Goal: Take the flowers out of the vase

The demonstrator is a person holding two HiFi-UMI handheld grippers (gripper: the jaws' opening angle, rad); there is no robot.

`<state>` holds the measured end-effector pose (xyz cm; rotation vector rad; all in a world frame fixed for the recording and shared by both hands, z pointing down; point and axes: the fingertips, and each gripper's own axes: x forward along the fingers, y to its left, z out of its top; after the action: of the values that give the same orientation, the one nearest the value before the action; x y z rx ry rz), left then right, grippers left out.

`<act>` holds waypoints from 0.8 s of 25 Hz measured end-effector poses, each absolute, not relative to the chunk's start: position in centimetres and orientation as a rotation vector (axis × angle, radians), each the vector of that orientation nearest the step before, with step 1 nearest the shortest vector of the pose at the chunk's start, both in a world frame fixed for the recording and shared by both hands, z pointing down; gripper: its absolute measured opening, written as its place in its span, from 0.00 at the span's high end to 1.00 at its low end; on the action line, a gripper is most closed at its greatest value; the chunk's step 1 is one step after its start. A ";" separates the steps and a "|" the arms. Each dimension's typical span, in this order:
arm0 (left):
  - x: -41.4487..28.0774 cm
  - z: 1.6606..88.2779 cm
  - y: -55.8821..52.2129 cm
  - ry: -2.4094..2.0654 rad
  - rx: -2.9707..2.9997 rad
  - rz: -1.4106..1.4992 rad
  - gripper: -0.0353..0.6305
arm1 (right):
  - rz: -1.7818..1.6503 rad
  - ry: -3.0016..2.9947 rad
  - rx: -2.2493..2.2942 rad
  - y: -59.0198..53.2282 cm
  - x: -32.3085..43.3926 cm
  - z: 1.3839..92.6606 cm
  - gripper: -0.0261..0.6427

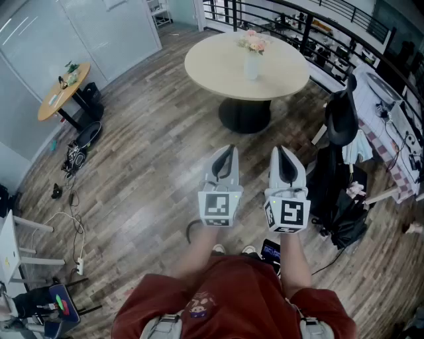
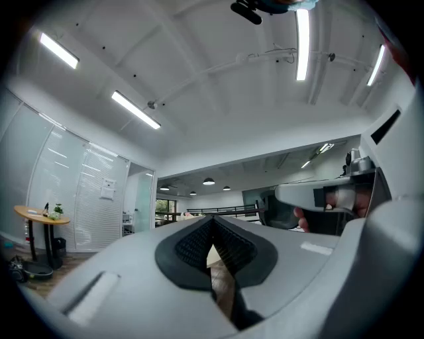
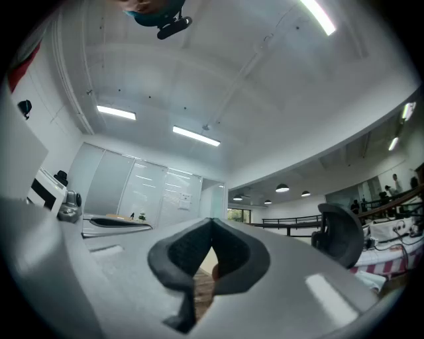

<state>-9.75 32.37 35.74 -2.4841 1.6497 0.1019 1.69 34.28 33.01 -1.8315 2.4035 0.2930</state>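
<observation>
A white vase (image 1: 252, 66) with pink flowers (image 1: 254, 42) stands on a round beige table (image 1: 218, 66) at the far end of the room in the head view. My left gripper (image 1: 228, 149) and right gripper (image 1: 282, 151) are held side by side over the wooden floor, well short of the table. Both point toward it. In the left gripper view the left gripper (image 2: 212, 218) has its jaws shut with nothing between them. The right gripper (image 3: 212, 222) is likewise shut and empty in its own view. The vase is hidden behind the jaws in both gripper views.
A black office chair (image 1: 341, 119) and a black bag (image 1: 344, 205) sit to the right, beside a cluttered desk (image 1: 391, 126). A small orange round table (image 1: 63, 89) stands at the left, with cables (image 1: 73, 232) on the floor. A railing (image 1: 278, 10) runs behind the round table.
</observation>
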 end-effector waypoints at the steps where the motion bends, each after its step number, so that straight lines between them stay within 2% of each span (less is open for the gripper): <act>1: -9.7 35.8 32.4 1.650 -2.482 0.104 0.94 | 0.293 2.403 -1.833 34.3 1.8 33.1 0.96; 20: -7.1 35.9 31.3 1.649 -2.476 0.095 0.94 | 0.246 2.386 -1.792 33.2 4.4 33.4 0.96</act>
<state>-7.09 31.34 35.92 -2.4762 1.6491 0.0954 4.38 33.15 33.41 -1.7919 2.3859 0.2464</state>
